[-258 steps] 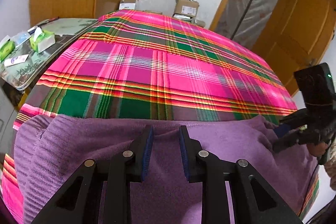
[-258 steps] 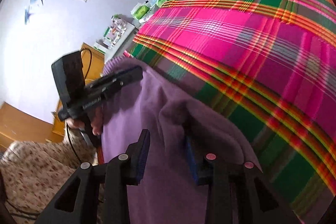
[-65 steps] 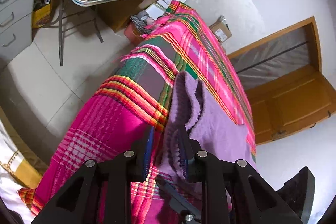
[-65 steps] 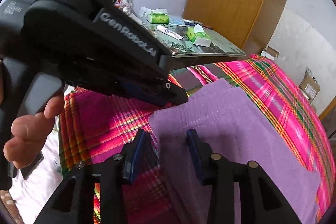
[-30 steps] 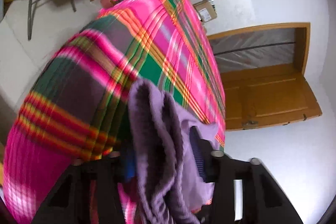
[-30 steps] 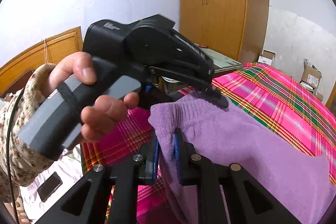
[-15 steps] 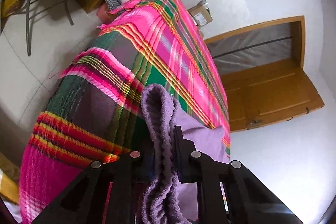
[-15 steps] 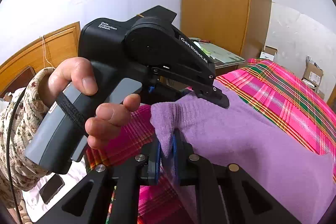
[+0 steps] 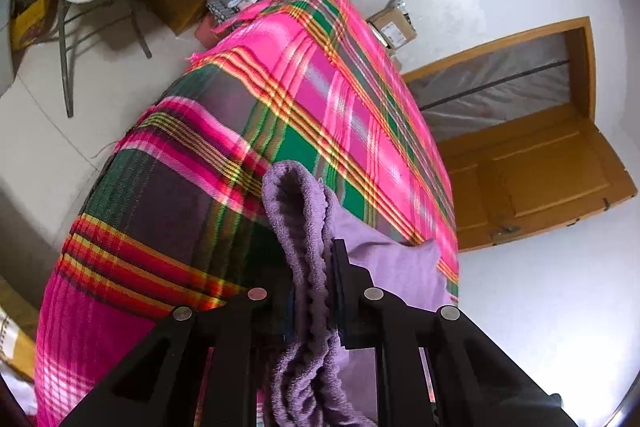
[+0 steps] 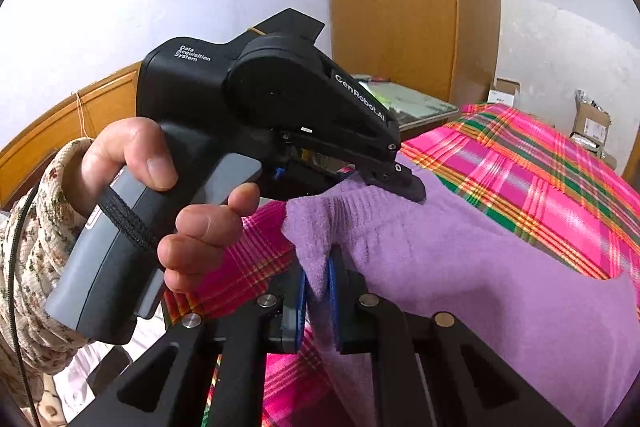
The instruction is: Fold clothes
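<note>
1. Left wrist view: your left gripper (image 9: 310, 291) has its jaws clamped on a bunched ribbed edge of the purple sweater (image 9: 384, 263), which lies on the plaid bedspread (image 9: 224, 163).
2. Right wrist view: your right gripper (image 10: 316, 295) pinches the sweater's near corner.
3. Your left hand (image 10: 168, 195), in a floral sleeve (image 10: 24, 259), sits just beside the sweater.

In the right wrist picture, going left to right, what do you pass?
Floral sleeve → hand → left gripper → purple garment → cardboard box.
</note>
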Motion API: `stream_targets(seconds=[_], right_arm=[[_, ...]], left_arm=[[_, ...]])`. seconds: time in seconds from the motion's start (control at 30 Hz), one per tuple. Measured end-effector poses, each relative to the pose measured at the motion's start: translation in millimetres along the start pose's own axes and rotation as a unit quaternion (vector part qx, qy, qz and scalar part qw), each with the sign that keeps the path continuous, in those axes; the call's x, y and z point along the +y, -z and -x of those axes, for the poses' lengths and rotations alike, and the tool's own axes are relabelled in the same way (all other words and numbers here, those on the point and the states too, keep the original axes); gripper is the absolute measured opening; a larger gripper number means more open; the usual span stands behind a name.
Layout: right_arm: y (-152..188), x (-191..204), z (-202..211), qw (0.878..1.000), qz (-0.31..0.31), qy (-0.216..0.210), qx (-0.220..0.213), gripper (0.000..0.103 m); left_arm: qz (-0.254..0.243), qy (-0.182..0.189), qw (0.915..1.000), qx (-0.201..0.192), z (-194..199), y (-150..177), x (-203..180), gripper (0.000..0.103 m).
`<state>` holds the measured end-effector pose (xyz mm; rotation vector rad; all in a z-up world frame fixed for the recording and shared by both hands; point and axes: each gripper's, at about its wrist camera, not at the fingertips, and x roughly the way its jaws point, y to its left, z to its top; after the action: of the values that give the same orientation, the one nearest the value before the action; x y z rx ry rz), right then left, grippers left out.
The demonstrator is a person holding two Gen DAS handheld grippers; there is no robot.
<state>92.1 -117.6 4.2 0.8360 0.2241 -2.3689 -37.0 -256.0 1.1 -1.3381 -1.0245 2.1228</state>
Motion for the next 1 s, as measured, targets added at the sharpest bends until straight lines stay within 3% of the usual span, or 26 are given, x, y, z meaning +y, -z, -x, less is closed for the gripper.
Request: stream_targets(seconds=[0.4,1.0], right_arm=[[11,-22,67,0.998,-0.043,0.007,-0.056,0.009],[39,-59,160,0.988,-0.091,0.032,-0.119,0.008]], left_arm=[[-0.048,-0.003,0.9987,-0.019,3,11,-56,0.016],[-0.106,0.021,0.9941,0.004,-28,44,-145,0.016]])
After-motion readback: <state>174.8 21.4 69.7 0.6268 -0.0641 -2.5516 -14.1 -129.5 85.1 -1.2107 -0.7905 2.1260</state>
